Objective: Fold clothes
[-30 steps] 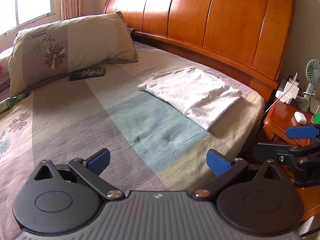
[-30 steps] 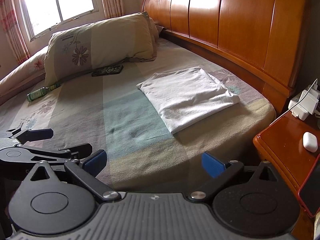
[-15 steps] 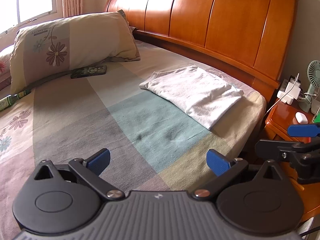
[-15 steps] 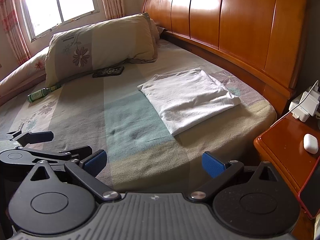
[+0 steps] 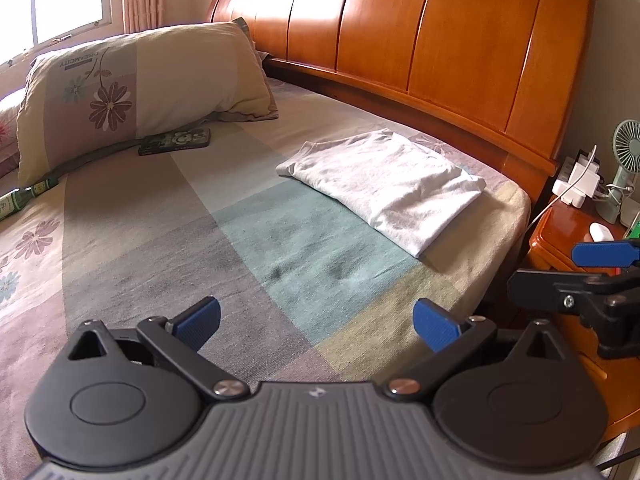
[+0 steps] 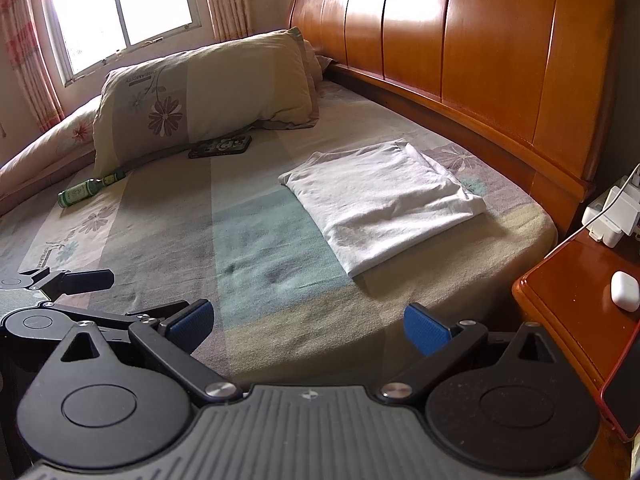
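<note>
Folded white shirt (image 5: pixel 384 188) lying flat on bed (image 5: pixel 160 240), center-right of frame, near headboard (image 5: pixel 440 40). Left gripper (image 5: pixel 316 322) and right gripper (image 6: pixel 308 322) both spread wide, empty, low in frame, well apart from shirt. Fold prob. done; next likely tidying or leaving as is.

The bed (image 6: pixel 280 248) carries a folded white garment (image 6: pixel 384 204), a floral pillow (image 6: pixel 208 96), a dark phone (image 6: pixel 221 146) and a green bottle (image 6: pixel 86 189).

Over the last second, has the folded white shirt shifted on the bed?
No. The folded white shirt lies on the same beige and teal patches of the bedsheet, beside the headboard; only the cameras drifted.
</note>
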### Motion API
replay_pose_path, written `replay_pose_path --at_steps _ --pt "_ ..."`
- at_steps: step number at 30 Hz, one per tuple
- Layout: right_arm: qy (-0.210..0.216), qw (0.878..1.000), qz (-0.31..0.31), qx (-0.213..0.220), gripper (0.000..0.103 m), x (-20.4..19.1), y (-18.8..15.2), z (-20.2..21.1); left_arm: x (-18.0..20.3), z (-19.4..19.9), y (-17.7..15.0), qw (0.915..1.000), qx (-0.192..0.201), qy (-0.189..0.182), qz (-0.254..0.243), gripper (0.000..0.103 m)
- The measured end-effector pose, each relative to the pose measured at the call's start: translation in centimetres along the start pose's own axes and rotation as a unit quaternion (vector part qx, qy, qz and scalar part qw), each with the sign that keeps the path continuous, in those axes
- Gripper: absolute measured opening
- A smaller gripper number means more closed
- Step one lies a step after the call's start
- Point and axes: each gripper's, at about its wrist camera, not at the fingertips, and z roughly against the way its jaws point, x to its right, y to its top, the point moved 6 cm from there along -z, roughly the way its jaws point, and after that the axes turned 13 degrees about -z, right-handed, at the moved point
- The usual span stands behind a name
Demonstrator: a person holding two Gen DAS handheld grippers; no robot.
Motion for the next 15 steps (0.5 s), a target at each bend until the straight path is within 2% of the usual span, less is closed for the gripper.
replay_pose_path --at_steps 15 --pt "-0.003 1.000 -0.005 -0.003 0.103 0.25 -0.13 -0.36 0.03 -0.17 -0.12 1.0000 0.000 -0.002 0.003 0.102"
